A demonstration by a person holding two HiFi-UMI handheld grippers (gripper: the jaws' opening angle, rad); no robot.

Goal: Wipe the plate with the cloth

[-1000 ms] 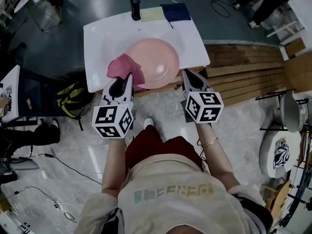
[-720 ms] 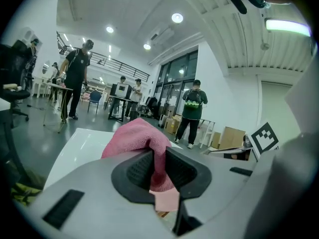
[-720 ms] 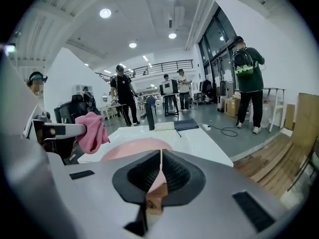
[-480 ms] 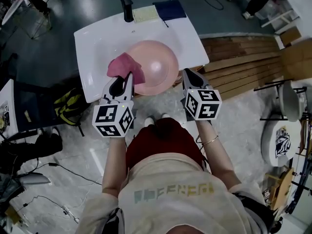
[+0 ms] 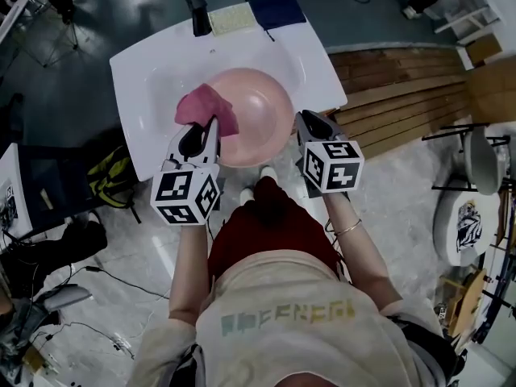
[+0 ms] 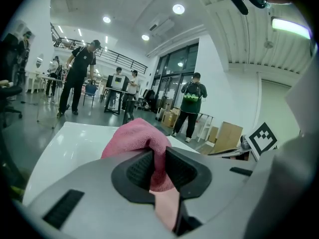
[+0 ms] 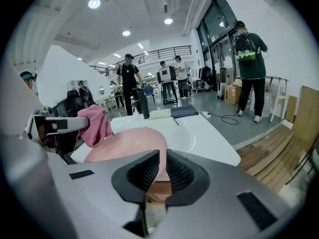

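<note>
A pink plate [image 5: 256, 110] is held over the white basin top [image 5: 141, 67], seen from above in the head view. My right gripper [image 5: 301, 119] is shut on the plate's right rim, and the rim [image 7: 160, 159] runs between its jaws in the right gripper view. A crumpled pink cloth [image 5: 204, 107] lies against the plate's left side. My left gripper [image 5: 212, 124] is shut on it, with the cloth [image 6: 142, 139] bunched between and above its jaws. The right gripper view also catches the cloth [image 7: 95, 123] hanging from the left gripper [image 7: 57, 125].
A black faucet [image 5: 196, 8], a yellow sponge [image 5: 229, 19] and a dark blue cloth [image 5: 276, 8] sit at the basin's far edge. Wooden planks [image 5: 403, 87] lie to the right, a backpack [image 5: 114, 180] on the floor to the left. Several people stand in the hall behind.
Both grippers keep their holds. In the head view the basin and plate have drifted up and left, and the right gripper sits slightly higher.
</note>
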